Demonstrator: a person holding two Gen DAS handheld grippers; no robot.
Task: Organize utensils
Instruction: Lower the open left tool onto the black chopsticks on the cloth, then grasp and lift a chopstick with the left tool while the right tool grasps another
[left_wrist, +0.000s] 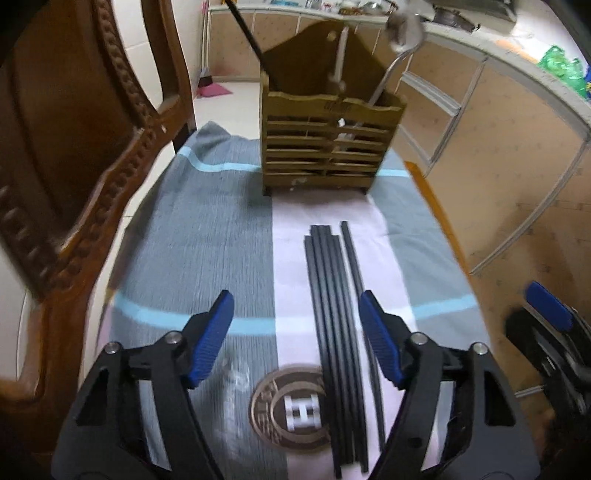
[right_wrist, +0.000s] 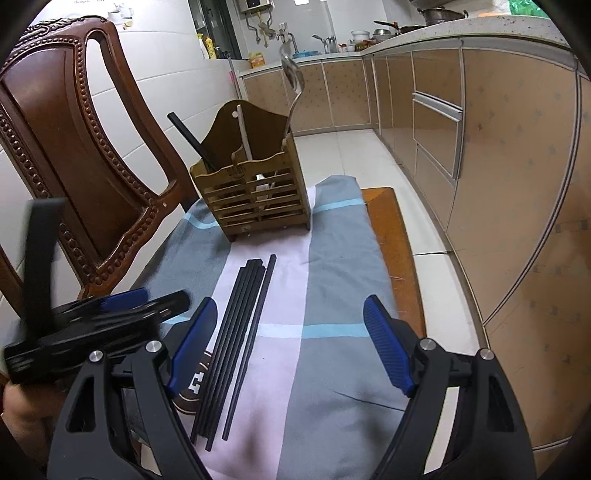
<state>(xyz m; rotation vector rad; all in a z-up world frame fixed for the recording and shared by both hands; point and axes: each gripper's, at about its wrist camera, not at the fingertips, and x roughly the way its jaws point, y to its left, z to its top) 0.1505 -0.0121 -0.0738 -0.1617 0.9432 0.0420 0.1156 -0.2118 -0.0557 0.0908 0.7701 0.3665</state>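
Several black chopsticks (left_wrist: 334, 314) lie side by side on the striped cloth; they also show in the right wrist view (right_wrist: 236, 332). A slatted wooden utensil holder (left_wrist: 325, 144) stands at the far end and holds a black chopstick (left_wrist: 247, 33), a white utensil and a metal spoon (left_wrist: 404, 27). The holder also shows in the right wrist view (right_wrist: 255, 192). My left gripper (left_wrist: 295, 328) is open and empty above the chopsticks' near ends. My right gripper (right_wrist: 288, 343) is open and empty, just right of the chopsticks.
A carved wooden chair (right_wrist: 66, 129) stands at the left of the table. Kitchen cabinets (right_wrist: 498, 147) run along the right. The wooden table edge (right_wrist: 388, 240) shows beyond the cloth (right_wrist: 332, 295). A round brown emblem (left_wrist: 280, 410) lies under the chopsticks.
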